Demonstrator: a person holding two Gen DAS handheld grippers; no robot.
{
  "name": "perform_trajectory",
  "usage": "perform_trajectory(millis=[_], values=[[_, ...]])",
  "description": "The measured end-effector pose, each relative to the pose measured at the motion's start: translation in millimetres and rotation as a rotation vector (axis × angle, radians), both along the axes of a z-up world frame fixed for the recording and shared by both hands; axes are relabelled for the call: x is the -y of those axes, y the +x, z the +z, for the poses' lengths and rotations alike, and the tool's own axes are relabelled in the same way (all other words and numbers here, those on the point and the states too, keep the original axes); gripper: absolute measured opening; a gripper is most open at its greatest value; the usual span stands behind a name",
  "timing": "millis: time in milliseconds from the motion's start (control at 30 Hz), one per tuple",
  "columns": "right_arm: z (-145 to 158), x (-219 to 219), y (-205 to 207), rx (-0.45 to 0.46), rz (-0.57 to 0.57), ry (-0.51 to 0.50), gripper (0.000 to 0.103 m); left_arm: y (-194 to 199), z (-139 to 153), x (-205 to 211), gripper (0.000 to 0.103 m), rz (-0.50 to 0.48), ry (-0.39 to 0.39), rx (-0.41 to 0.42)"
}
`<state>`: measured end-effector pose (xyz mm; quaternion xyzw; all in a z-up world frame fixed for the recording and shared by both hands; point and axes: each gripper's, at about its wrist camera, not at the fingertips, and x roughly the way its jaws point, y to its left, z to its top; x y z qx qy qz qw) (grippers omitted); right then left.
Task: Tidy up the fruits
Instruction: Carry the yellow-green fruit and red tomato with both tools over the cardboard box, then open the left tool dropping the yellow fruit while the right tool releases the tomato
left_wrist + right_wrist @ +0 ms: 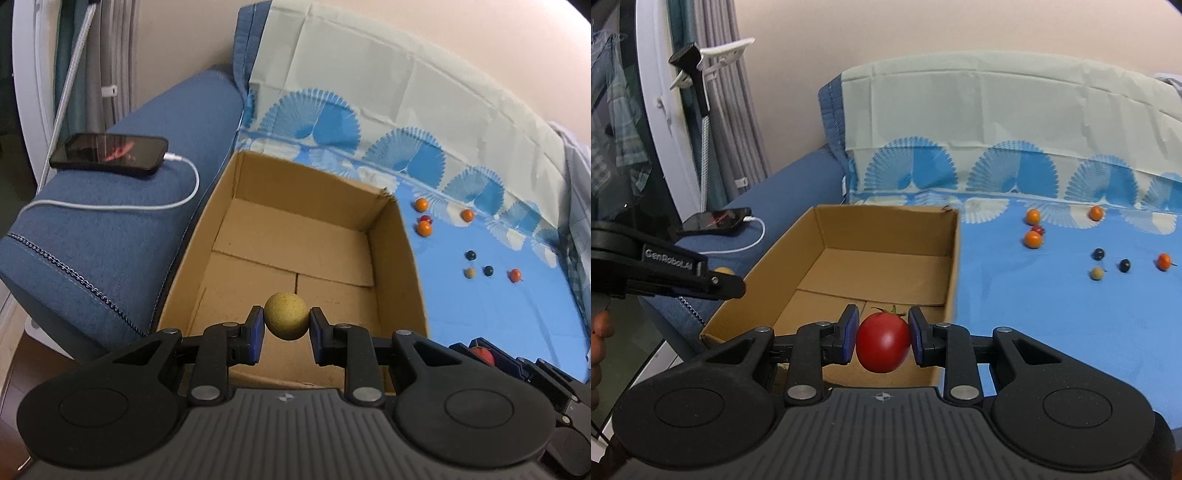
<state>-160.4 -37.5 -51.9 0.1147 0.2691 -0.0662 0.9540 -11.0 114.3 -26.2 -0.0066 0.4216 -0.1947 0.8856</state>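
Fruit sits in both our grippers: the left gripper clamps a rough yellow ball above the cardboard box; the right gripper squeezes a red tomato over the box's near edge. We judge the tomato soft, smooth, easily bruised, best held across its middle. The left gripper's arm reads "GenRobot.AI".

On the sheet: four orange fruits, two dark ones, one tan, one small red; one cardboard box.
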Motion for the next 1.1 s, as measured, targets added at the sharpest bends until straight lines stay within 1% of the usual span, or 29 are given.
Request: perform_trajectory(millis=[100,200,367,533,733,867,1100], values=[[-6,-2,18,-0.035,0.023,-0.004,0.03,16,-12,2,0.029,0.006,0.008,-0.046],[-15,-3,38,-0.08,0.047,-0.007,0.03,28,-25,7,0.029,0.009,0.036,-0.061],[-30,-5,64,-0.124,0.071,-0.023,0.03,50,-46,13,0.029,0.012,0.074,-0.09],[-47,-5,86,-0.15,0.087,-0.088,0.03,72,-66,23,0.029,0.01,0.114,-0.112],[-65,1,103,-0.192,0.091,-0.106,0.03,89,-93,37,0.029,-0.011,0.172,-0.143],[-75,1,109,-0.202,0.106,-0.14,0.03,97,-105,42,0.029,-0.014,0.195,-0.158],[-87,4,116,-0.228,0.108,-0.139,0.03,105,-121,45,0.029,-0.012,0.23,-0.184]])
